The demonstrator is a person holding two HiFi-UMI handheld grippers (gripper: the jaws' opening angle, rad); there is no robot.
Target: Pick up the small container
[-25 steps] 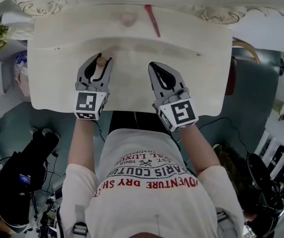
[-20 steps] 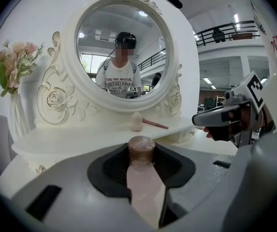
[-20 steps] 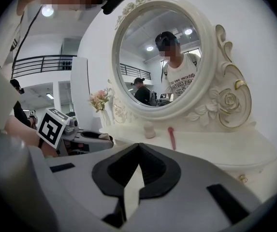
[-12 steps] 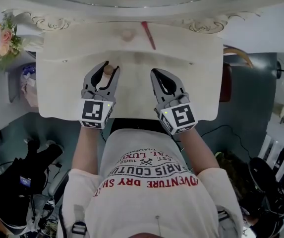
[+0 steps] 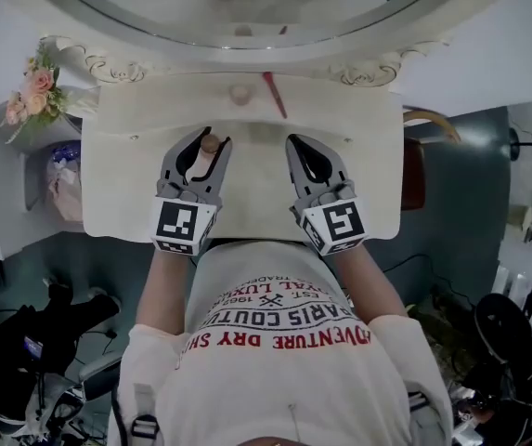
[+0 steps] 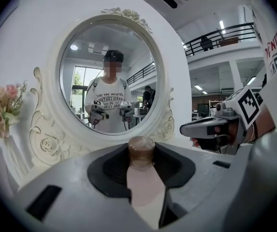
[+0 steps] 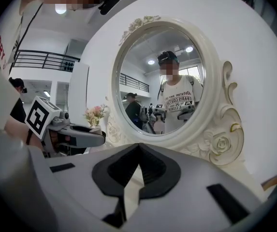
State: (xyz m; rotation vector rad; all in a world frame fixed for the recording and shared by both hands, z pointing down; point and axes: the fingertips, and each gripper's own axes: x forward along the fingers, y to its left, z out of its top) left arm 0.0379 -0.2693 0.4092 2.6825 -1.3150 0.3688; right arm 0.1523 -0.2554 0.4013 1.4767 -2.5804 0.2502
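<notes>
Both grippers have risen: the left gripper (image 5: pixel 212 137) clamps the small container (image 5: pixel 209 145), while the right gripper (image 5: pixel 295 142) is closed and empty. The container's slim body could slip out if the left gripper tilts.

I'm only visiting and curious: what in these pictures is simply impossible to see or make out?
The small container: sides and base, in the left gripper view and the head view, covered by the left gripper shut on it.
The red stick on the table: head view, too small to identify.
The round object beside it: head view, too small to identify.
</notes>
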